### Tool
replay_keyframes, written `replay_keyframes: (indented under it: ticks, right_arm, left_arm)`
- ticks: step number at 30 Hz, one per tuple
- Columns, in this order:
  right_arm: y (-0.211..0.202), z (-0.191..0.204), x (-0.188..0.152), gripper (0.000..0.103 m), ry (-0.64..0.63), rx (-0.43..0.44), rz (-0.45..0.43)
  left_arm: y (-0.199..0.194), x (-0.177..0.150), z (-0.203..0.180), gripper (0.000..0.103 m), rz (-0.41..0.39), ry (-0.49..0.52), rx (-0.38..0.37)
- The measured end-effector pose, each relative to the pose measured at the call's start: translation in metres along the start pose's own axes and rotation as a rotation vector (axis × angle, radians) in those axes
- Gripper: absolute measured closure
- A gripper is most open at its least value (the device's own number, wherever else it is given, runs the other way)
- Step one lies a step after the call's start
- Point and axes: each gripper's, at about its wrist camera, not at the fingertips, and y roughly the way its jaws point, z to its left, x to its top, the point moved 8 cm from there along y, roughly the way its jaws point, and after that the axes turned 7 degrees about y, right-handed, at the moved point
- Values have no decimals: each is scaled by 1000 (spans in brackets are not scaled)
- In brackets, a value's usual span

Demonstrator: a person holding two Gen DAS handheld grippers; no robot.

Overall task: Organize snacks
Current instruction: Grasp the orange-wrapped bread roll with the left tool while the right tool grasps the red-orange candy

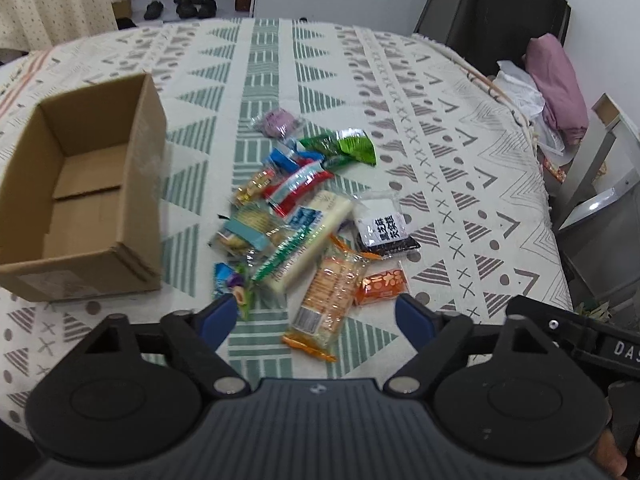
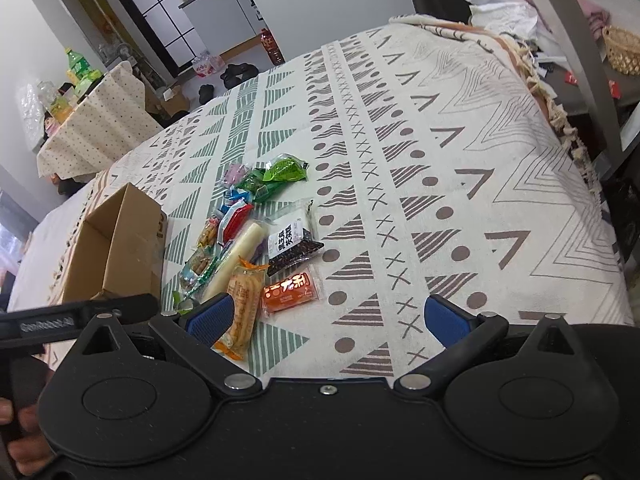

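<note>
A pile of wrapped snacks lies on the patterned tablecloth (image 1: 440, 92): a long orange biscuit pack (image 1: 326, 292), a small orange packet (image 1: 382, 288), a black-and-white packet (image 1: 384, 226), a white stick pack (image 1: 308, 246), green packets (image 1: 344, 146) and a purple one (image 1: 278, 122). An open, empty cardboard box (image 1: 86, 196) stands left of the pile. My left gripper (image 1: 318, 318) is open just above the near end of the biscuit pack. My right gripper (image 2: 328, 320) is open and empty, right of the biscuit pack (image 2: 242, 304) and near the orange packet (image 2: 290, 292); the box (image 2: 120, 248) is at its left.
The table's right edge drops to a chair with pink cloth (image 1: 556, 80) and a grey shelf (image 1: 600, 184). Shoes (image 1: 188, 6) lie on the floor beyond the far edge. A second covered table (image 2: 96, 120) with bottles stands at the far left.
</note>
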Motion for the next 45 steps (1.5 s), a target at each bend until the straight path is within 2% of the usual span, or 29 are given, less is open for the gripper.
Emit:
replay_keyframes:
  ticks: [5,8,13,18,20,27,36,41,43,45]
  right_arm:
    - [20,-7,2,21,51,31,58]
    - [31,-8,4,24,65,48,86]
    - [48,-8,4,32,100,88,135]
    - [63,-8,1,44,128,126,184]
    - [68,-7,0,48,138,146,203]
    - [90,6,-4,66,164,211,275]
    - [113,14,-16,68,183,193,337]
    - [120,9,-13,68,224,162,318]
    - [122,7,-8,61,229,125,284]
    - [122,3,-4,49,239,100,263]
  left_arm:
    - [25,-2,-7,37,46,-7,-10]
    - [40,-5,-12,42,71,-5,-14]
    - [67,-8,-16,46,111,7,-2]
    - [88,-9,-16,51,138,21,22]
    - [95,-11,-14,60,153,14,23]
    - [94,-11,-12,65,156,-14,13]
    - [81,-11,-5,65,138,-52,9]
    - [71,-8,0,66,114,-72,8]
    - [67,-7,3,67,107,-78,12]
    - [62,-6,6,68,97,-82,10]
